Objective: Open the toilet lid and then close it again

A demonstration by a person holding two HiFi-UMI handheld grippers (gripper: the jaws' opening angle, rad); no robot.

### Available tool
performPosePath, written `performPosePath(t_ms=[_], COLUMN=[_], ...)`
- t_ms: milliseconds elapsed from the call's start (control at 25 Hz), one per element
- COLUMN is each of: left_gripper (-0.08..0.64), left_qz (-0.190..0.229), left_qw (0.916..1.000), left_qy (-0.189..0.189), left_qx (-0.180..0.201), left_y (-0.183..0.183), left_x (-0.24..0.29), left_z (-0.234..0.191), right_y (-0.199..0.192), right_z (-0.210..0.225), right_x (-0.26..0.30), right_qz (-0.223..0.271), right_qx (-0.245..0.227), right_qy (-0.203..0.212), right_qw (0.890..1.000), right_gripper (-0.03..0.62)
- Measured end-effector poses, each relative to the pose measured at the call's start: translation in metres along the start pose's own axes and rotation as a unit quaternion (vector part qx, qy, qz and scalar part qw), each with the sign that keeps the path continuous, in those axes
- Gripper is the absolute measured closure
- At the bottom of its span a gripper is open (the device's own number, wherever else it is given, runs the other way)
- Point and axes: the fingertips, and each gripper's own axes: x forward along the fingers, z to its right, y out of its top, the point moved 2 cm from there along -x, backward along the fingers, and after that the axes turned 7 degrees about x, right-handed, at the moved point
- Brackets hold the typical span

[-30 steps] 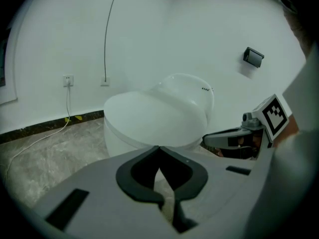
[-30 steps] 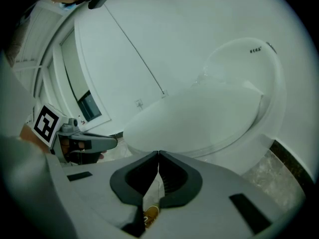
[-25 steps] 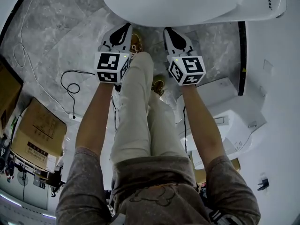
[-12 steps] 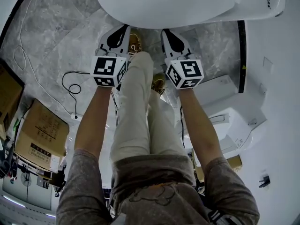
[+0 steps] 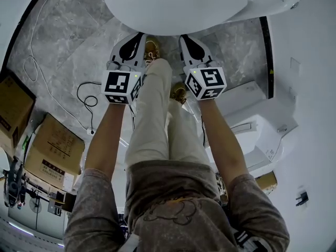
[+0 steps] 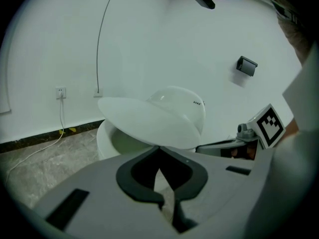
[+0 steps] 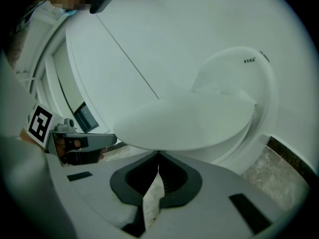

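two pairs of jaws clenched on nothing (tips together): left gripper (image 5: 137, 35) and right gripper (image 5: 185, 37) sit under the front edge of the partly raised toilet lid (image 5: 173, 4).

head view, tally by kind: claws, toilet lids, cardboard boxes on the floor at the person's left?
Grey two-jaw claws with marker cubes: 2 (left claw, right claw)
White oval toilet lid: 1
Brown cardboard boxes: 2
Total: 5
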Motion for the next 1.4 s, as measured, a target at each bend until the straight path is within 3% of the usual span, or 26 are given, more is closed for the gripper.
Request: performPosePath(t_ms=[320, 640, 920, 1160, 1400], left_gripper=[0.551, 0.551, 0.551, 0.551, 0.551], left_qz=[0.027, 0.049, 0.049, 0.053, 0.057], left_qw=[0.9987, 0.9931, 0.9805, 0.9637, 0.9501], left_qy=[-0.027, -0.079, -0.152, -0.211, -0.248], left_qx=[0.033, 0.071, 0.115, 0.154, 0.181], left_y=[0.095, 0.191, 0.255, 0.306, 0.341], left_x=[-0.026, -0.023, -0.001, 0.031, 0.067], left_z=[0.036, 0.082, 0.119, 0.156, 0.190], right_y=[0.060, 0.124, 0.168, 0.202, 0.228], right_z=[-0.013, -0.005, 0.015, 0.043, 0.076], right_x=[-0.045, -0.086, -0.111, -0.132, -0.146], right_qz=[0.033, 0.057, 0.082, 0.123, 0.144], right_qx=[0.030, 0.059, 0.087, 0.120, 0.137], right_qy=[-0.026, -0.061, -0.107, -0.149, -0.172], right_qw=[0.999, 0.995, 0.987, 0.974, 0.965], right_gripper=[0.565, 0.565, 0.565, 0.565, 0.565])
